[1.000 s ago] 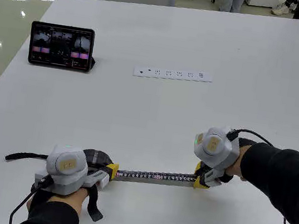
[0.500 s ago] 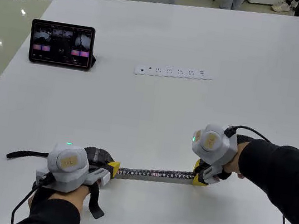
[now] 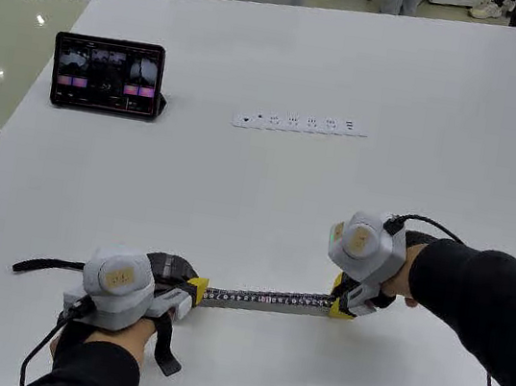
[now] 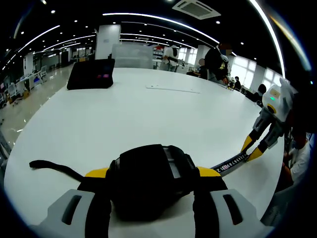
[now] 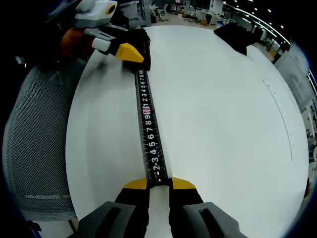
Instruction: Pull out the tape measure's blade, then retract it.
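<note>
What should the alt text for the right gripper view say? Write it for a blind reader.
The yellow-tipped right tongs pinch the end of a black numbered tape blade, which stretches away across the white table to a black tape measure case clamped in the left tongs.

One tape measure (image 3: 173,269), one tablet (image 3: 106,75), one power strip (image 3: 294,123)

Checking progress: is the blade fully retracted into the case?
No, the blade stretches from the case to the right gripper.
</note>
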### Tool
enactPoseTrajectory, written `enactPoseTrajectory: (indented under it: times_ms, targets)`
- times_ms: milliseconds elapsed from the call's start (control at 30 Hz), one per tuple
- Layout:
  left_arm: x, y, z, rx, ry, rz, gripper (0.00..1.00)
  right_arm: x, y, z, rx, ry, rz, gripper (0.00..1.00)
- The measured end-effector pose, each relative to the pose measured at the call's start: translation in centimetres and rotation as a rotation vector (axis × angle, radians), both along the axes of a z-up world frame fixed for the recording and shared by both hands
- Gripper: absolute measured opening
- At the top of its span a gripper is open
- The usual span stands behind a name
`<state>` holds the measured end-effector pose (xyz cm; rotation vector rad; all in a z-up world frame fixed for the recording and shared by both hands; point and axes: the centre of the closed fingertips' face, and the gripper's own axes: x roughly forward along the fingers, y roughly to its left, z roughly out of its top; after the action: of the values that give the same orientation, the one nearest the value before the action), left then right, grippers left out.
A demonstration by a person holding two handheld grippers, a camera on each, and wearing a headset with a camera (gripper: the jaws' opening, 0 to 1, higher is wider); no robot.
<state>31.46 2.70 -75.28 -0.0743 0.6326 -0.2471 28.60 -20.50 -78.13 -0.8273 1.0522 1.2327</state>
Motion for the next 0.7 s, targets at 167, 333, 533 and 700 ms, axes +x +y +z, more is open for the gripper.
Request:
enactPoseTrajectory:
  times_ms: [167, 333, 533, 700]
  targets:
    - [0.00, 0.01, 0.02, 0.000, -0.001, 0.000, 0.63, -0.05, 0.27, 0.01, 0.002, -0.002, -0.013, 0.11]
    - [-0.03, 0.03, 0.05, 0.001, -0.005, 0.000, 0.63, -0.09, 0.59, 0.04, 0.005, -0.006, -0.011, 0.11]
    - [-0.06, 0.02, 0.06, 0.001, -0.005, -0.001, 0.63, -0.07, 0.84, 0.09, 0.010, -0.008, -0.010, 0.11]
    - [-0.06, 0.00, 0.03, 0.001, -0.003, -0.002, 0.63, -0.06, 0.99, 0.09, 0.014, -0.008, -0.010, 0.11]
